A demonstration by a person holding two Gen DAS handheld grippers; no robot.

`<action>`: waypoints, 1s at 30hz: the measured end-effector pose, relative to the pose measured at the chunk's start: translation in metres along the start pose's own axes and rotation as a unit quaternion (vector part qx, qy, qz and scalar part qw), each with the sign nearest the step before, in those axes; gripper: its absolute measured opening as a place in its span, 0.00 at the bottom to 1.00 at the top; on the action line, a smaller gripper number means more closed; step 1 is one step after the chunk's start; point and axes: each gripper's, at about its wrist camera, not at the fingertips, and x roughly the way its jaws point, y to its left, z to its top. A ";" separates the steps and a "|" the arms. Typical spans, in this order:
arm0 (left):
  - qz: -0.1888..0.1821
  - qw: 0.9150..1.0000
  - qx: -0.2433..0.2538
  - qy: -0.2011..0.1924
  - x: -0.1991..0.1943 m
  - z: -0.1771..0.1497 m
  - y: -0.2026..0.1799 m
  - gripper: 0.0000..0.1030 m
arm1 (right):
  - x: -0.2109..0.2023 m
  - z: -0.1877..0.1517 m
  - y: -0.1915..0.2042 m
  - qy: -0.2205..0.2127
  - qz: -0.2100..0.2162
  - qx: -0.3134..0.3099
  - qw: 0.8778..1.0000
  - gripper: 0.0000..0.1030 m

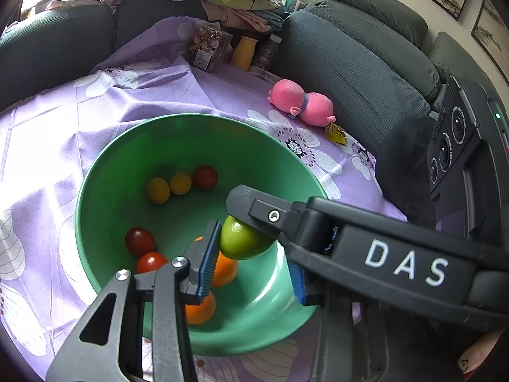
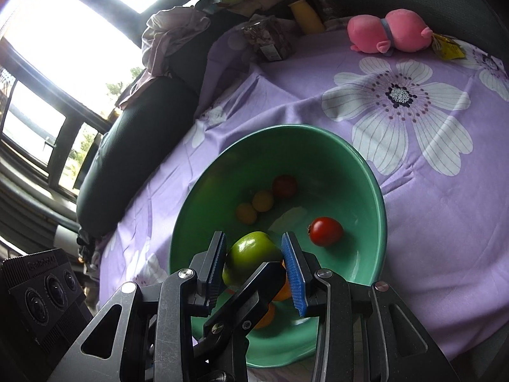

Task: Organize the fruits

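Note:
A green apple [image 1: 241, 242] [image 2: 251, 253] hangs just inside the near part of a green bowl [image 1: 127, 165] [image 2: 359, 264]. My left gripper [image 1: 248, 232] is shut on it, the left blue pad pressed to its side. My right gripper [image 2: 253, 237] is shut on the same apple, and one of its black fingers [image 1: 254, 210] lies across the apple's top. In the bowl lie three red tomatoes [image 1: 205, 176], two yellow ones [image 1: 158, 190] and two oranges [image 1: 224, 270], the oranges partly hidden under the fingers.
The bowl stands on a purple flowered cloth [image 1: 63, 127]. A pink plush toy [image 1: 300, 102], a yellow bottle [image 1: 243, 52] and a clear box of dried petals [image 1: 208, 46] sit at the far edge. A dark sofa [image 1: 366, 63] with piled clothes surrounds the table.

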 end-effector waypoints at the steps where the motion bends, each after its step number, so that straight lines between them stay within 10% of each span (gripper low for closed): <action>1: -0.001 1.000 -0.001 0.000 0.000 0.000 0.001 0.37 | 0.001 0.000 0.000 0.001 -0.001 0.000 1.000 0.39; 13: 0.043 0.999 -0.015 -0.009 -0.028 0.002 0.005 0.64 | -0.013 0.000 0.001 -0.039 -0.032 0.006 0.999 0.39; 30: 0.132 0.990 0.023 -0.043 -0.085 -0.011 0.005 0.69 | -0.041 -0.009 0.038 -0.091 -0.092 -0.064 0.989 0.39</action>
